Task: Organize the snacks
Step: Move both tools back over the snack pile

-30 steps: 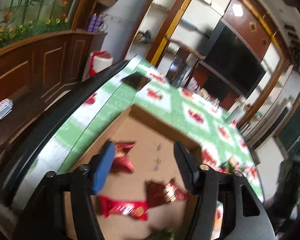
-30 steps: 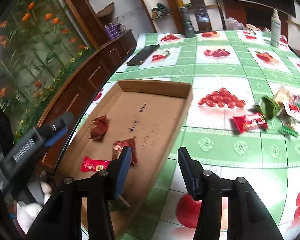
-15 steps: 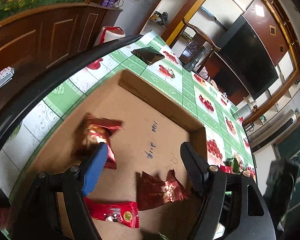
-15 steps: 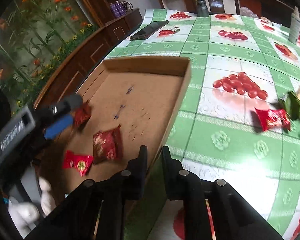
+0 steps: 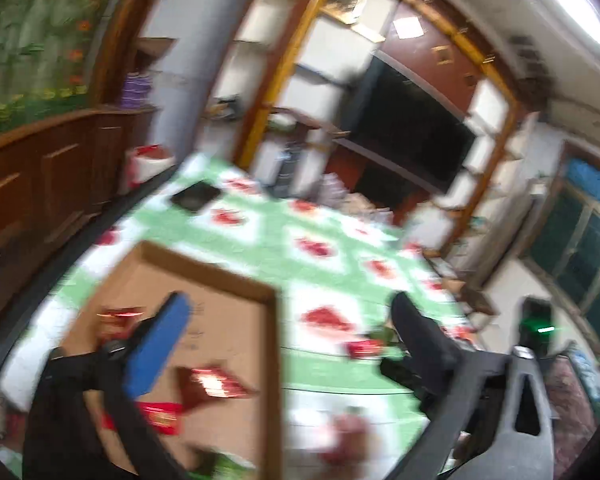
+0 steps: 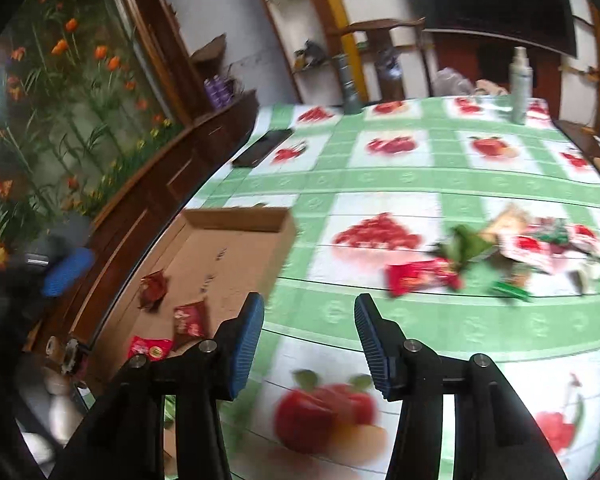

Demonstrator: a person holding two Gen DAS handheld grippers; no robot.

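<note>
Right gripper jaws just spread, empty, over the tablecloth, left gripper just opened wide, nothing between, cardboard tray at ten o'clock holding three red packets, loose snack pile at two o'clock, phone beyond

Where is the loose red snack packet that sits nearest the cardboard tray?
In the right wrist view the red snack packet lies on the tablecloth, right of the cardboard tray, at the near-left edge of the snack pile.
</note>
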